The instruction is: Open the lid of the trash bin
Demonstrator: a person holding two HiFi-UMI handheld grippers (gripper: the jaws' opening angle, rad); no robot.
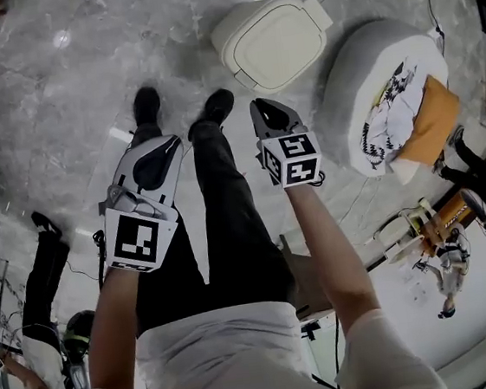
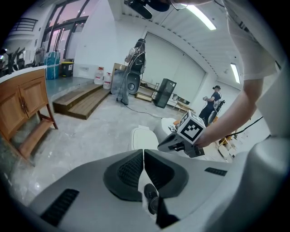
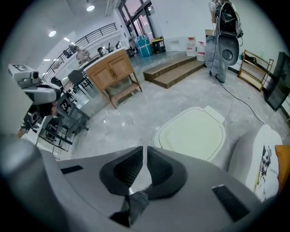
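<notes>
One cream-white, rounded-square plastic trash bin (image 1: 271, 45) stands on the grey marbled floor (image 1: 57, 88). It is ahead of the person's two black shoes (image 1: 146, 103) and just beside one round white cushioned seat (image 1: 368, 79) that carries an orange pillow (image 1: 433, 117). The bin's lid lies flat and closed, with a recessed panel on top and a small hinge tab on the side away from the person. There are two grippers, held side by side on bare forearms stretched forward and down, both well above the floor and apart from the bin. The left gripper (image 2: 143, 156) has its jaws pressed together with only a thin seam between the dark ribbed pads, holding nothing. The right gripper (image 3: 145, 155) points over the bin's near rim, its jaws also drawn together to a narrow slit and empty.
</notes>
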